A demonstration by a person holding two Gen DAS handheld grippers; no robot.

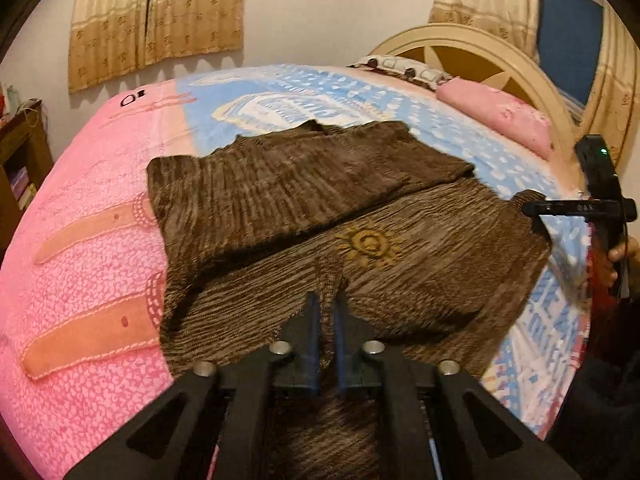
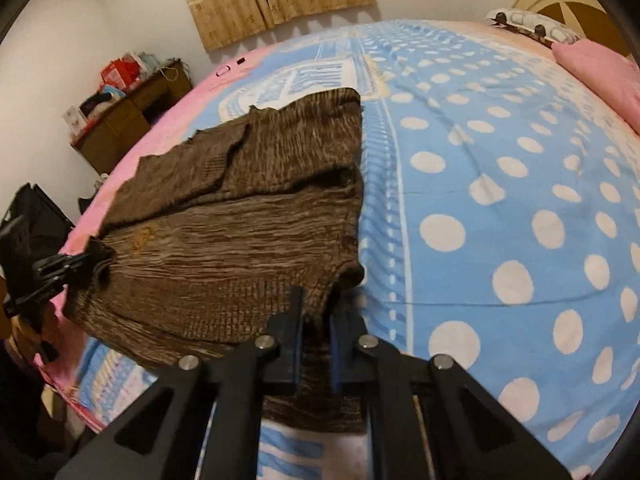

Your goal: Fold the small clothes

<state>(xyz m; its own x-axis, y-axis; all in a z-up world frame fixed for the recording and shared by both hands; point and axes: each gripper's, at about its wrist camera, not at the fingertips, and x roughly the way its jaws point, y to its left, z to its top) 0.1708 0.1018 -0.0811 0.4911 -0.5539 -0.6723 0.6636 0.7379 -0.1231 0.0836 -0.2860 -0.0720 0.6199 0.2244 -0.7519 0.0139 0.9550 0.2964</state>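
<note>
Brown knit garment (image 1: 360, 216) lies spread on the bed (image 1: 80, 240), its far half already doubled over toward you along a crease that runs side to side, just above a yellow sun motif (image 1: 370, 244). Your left gripper (image 1: 327, 308) is clamped on a pinch of the near hem, fingers (image 1: 312, 320) together with a ridge of cloth standing between them. Your right gripper (image 2: 316, 312) has its fingers closed on the near right corner of the same hem, cloth visibly between them. Both grips sit on the edge closest to you, well apart along it, so the garment's long axis runs across, between your hands, and the bulk of it lies forward of both. Judging from this, the next fold likely carries that near edge away from you toward the crease, both hands moving together to keep the hem straight.
</note>
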